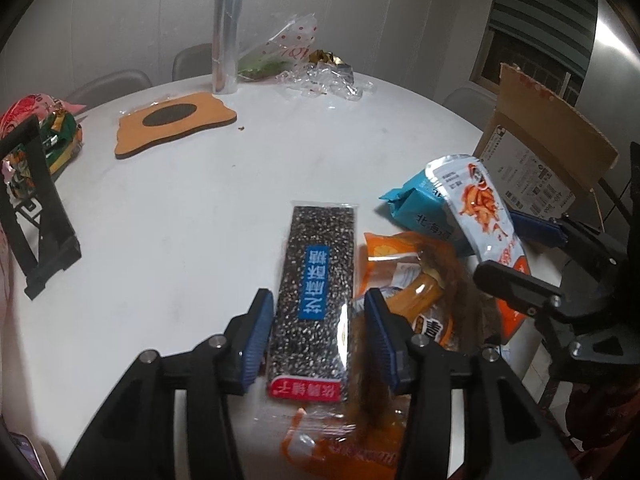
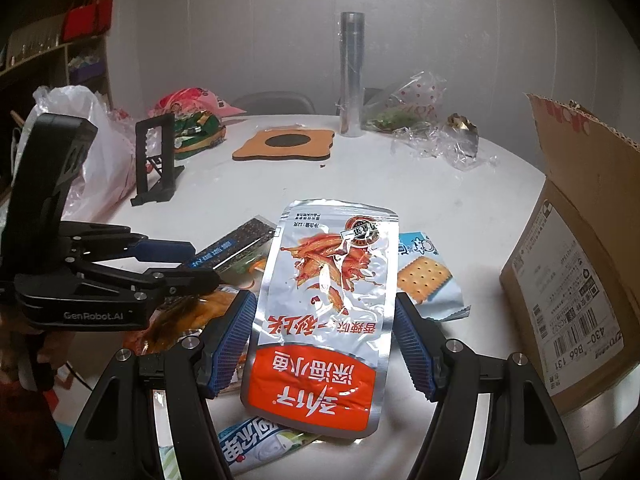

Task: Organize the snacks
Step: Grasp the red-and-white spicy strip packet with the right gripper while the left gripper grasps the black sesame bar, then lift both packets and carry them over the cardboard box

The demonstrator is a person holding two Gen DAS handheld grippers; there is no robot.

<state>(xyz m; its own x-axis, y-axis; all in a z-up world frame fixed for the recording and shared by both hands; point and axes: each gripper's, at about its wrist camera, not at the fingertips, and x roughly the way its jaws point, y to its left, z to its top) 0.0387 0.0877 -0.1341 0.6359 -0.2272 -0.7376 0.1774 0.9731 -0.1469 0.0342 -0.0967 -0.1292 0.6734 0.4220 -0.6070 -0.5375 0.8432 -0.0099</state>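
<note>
I've got my left gripper (image 1: pixel 316 332) loosely straddling the long black sesame-brittle bar (image 1: pixel 314 296), pads apparently released, its long axis running straight out between the jaws.

I see a round white tabletop (image 2: pixel 400 184). Far back on it stands a tall shiny tube (image 2: pixel 351 74), straight up. Just in front of the tube lies a flat orange mat (image 2: pixel 285 144) with a dark oval in its middle. To the right of the tube I see a crumpled clear wrapper (image 2: pixel 440 142) and a dotted bag (image 2: pixel 408 106) with something green inside. A black stand (image 2: pixel 154 160) sits tilted near the left edge. A white plastic bag (image 2: pixel 92 148) is beside it. On the right I see an open cardboard box (image 2: pixel 580 264) with a paper label. Grey chairs (image 1: pixel 110 82) stand behind the tabletop.
</note>
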